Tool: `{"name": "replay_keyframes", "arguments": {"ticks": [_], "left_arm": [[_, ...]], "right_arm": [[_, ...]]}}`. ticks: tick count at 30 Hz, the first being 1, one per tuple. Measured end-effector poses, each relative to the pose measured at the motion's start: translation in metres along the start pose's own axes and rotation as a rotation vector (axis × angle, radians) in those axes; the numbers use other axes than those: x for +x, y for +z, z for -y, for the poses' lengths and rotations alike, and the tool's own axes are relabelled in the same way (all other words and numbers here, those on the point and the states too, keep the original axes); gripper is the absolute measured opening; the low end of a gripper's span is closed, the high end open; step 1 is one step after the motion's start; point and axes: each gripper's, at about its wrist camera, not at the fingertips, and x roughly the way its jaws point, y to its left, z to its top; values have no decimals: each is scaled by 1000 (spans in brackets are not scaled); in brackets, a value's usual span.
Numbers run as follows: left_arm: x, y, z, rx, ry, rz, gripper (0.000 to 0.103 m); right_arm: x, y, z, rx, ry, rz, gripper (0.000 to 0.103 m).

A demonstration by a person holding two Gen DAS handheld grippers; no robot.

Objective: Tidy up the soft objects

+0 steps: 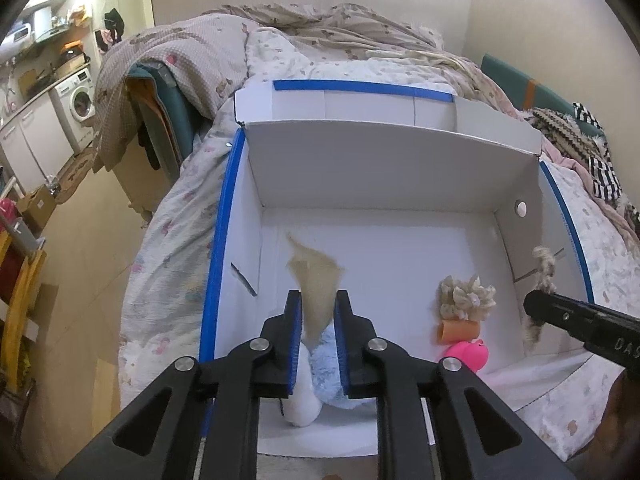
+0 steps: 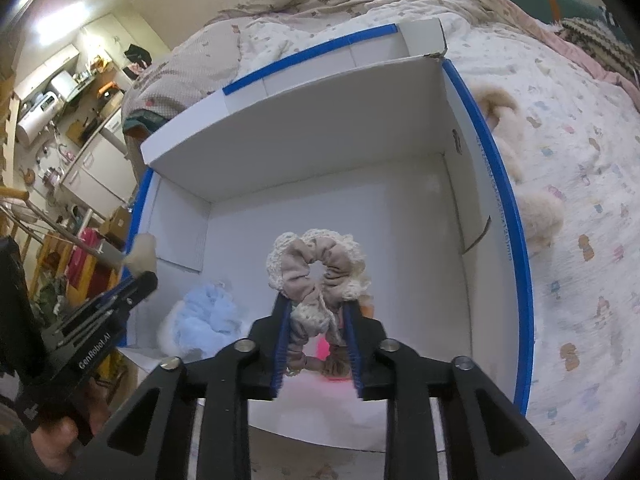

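Note:
A white cardboard box with blue edge tape lies open on the bed. My left gripper is shut on a beige fuzzy piece above the box's near left part, over a blue and white plush that also shows in the right wrist view. My right gripper is shut on a beige lace-trimmed scrunchie over the box's near right side. Under it in the box lie a cream yarn tuft, an orange piece and a pink soft thing.
The box rests on a patterned quilt. A cream plush toy lies on the quilt right of the box. Crumpled blankets pile behind. A floor and washing machine lie far left.

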Motion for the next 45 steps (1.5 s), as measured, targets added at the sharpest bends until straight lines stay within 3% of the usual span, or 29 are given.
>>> {"name": "replay_keyframes", "arguments": {"ticks": [1, 2, 3, 5, 7, 10, 16, 28, 30, 32, 33, 41, 45], "left_arm": [[-2, 0, 0, 2, 9, 8, 22], [-3, 1, 1, 2, 16, 16, 32], [-6, 1, 1, -2, 24, 29, 39], [-12, 1, 1, -13, 40, 64, 73], [-17, 2, 2, -14, 40, 93, 75], [-24, 4, 4, -6, 29, 111, 75], [-36, 8, -3, -25, 65, 143, 75], [-55, -4, -27, -55, 57, 126, 76], [-61, -9, -29, -47, 56, 129, 78], [-69, -14, -32, -33, 82, 137, 95], [-73, -15, -33, -33, 91, 144, 97], [-105, -39, -51, -76, 88, 165, 102], [-118, -55, -51, -88, 36, 183, 102]], "right_arm": [[-1, 0, 0, 3, 5, 5, 42], [-2, 1, 0, 8, 12, 11, 59], [-4, 2, 1, 16, 20, 21, 66], [-8, 3, 1, 31, 33, 46, 76], [-11, 4, 1, 37, 31, 64, 80], [-19, 7, -2, 34, 24, 119, 103], [-33, 11, -9, 27, 14, 212, 103], [-47, -5, -22, -26, -24, 255, 103], [-52, -10, -28, -48, -36, 265, 103], [-56, -15, -33, -68, -39, 268, 103], [-59, -19, -36, -77, -42, 269, 103], [-74, -54, -55, -165, -102, 273, 103], [-83, -68, -54, -147, -81, 291, 103]]}}
